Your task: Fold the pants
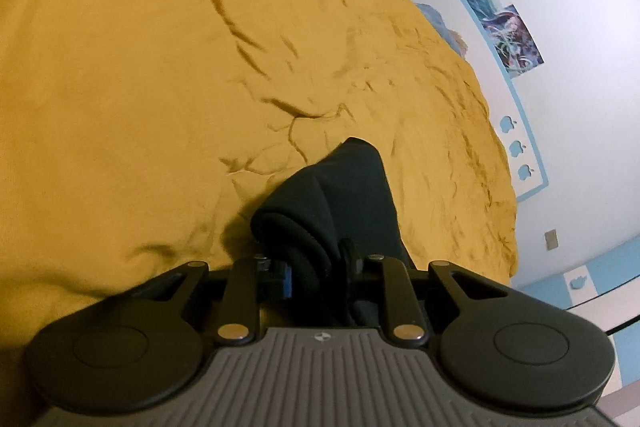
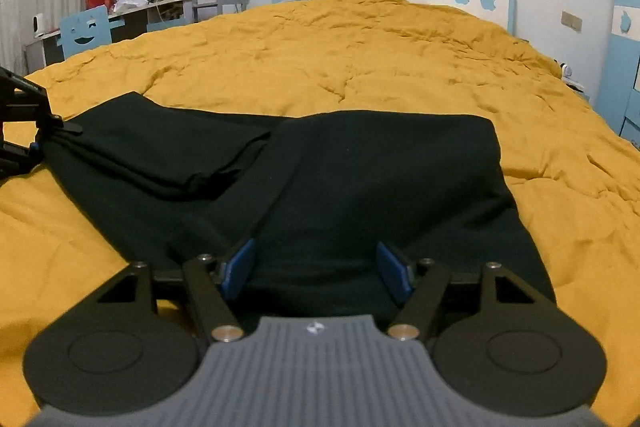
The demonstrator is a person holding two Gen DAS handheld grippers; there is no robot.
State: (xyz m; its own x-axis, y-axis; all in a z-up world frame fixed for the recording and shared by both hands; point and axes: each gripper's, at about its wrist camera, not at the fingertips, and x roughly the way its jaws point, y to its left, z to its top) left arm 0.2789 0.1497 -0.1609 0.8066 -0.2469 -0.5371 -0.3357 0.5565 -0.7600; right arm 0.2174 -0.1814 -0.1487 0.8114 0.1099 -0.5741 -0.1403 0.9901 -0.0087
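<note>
Pants (image 2: 340, 179) lie spread on the yellow bed (image 2: 360, 59), part-folded at my left; soft, limp knit, so I'd grab doubled edges. Left gripper (image 1: 316, 267) is pinched on a bunched fold; right gripper (image 2: 318, 269) gapes wide over the cloth, holding nothing.

The pants (image 2: 360, 179) are black, of a soft matte cloth, and lie spread across the yellow bed cover (image 2: 360, 59). One end is folded back over the rest, making a thicker layered flap at the left of the right wrist view. A bunched, rolled fold of the same cloth (image 1: 320, 211) stands raised above the cover in the left wrist view.
</note>
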